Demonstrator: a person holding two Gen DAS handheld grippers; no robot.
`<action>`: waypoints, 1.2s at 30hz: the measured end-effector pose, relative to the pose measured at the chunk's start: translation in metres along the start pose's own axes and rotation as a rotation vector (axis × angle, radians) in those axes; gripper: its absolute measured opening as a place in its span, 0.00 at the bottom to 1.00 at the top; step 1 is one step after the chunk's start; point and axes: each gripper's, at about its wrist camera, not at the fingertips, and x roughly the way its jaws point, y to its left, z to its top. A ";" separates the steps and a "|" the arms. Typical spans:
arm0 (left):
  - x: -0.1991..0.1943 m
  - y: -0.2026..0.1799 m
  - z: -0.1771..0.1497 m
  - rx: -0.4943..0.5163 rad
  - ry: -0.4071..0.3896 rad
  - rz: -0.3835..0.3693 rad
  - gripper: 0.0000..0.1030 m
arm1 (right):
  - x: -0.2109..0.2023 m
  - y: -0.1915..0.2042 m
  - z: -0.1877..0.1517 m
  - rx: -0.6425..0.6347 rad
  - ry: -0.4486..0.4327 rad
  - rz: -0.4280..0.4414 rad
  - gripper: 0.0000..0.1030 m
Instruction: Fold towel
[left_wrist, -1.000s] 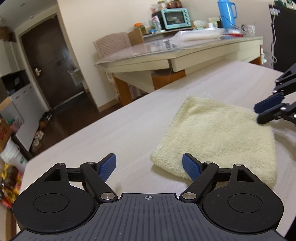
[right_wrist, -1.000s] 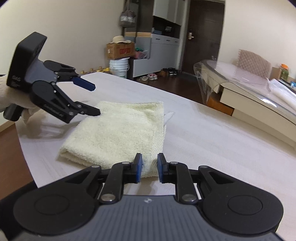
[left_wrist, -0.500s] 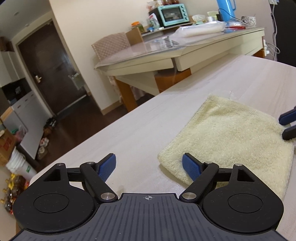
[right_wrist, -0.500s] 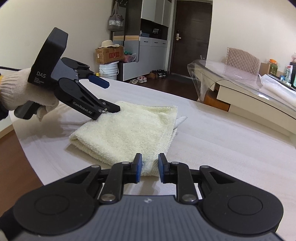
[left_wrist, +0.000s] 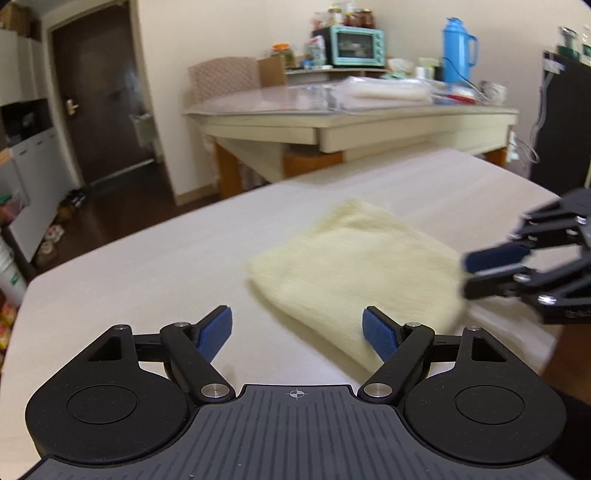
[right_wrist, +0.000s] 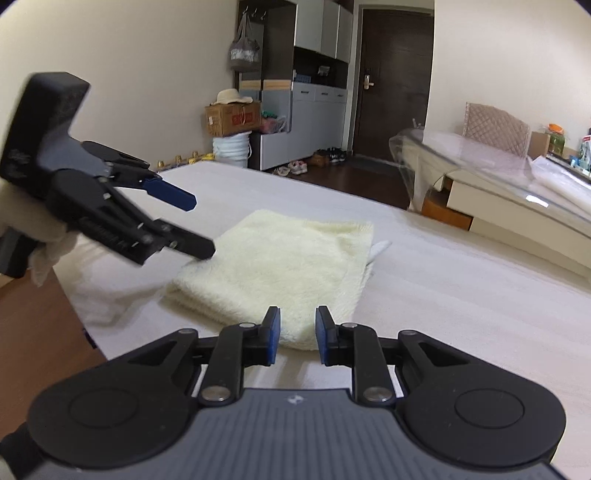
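Towel of pale yellow terry, already folded into a thick square, lies flat on the white table. The left gripper hangs wide open near its corner; the right gripper, slightly parted and empty, faces the near edge. I'd square the edges, pressing lightly, before any last fold.

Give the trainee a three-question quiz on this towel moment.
1. True or false: the left claw has its jaws spread wide, empty.
2. The towel lies A) bunched up B) folded flat on the table C) lifted.
3. Fill in: the right claw shows a narrow ___ between its pads, with nothing held.

Key: 1 true; 2 B; 3 gap.
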 end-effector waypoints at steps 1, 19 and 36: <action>0.002 -0.003 -0.001 0.013 0.003 0.010 0.81 | 0.001 0.000 0.000 0.000 0.000 0.001 0.23; 0.003 0.002 -0.006 -0.041 -0.003 0.039 0.83 | -0.001 0.012 -0.003 0.009 -0.001 0.023 0.29; -0.042 -0.022 -0.021 -0.226 -0.018 0.069 0.90 | -0.042 0.007 -0.010 0.067 -0.037 -0.070 0.48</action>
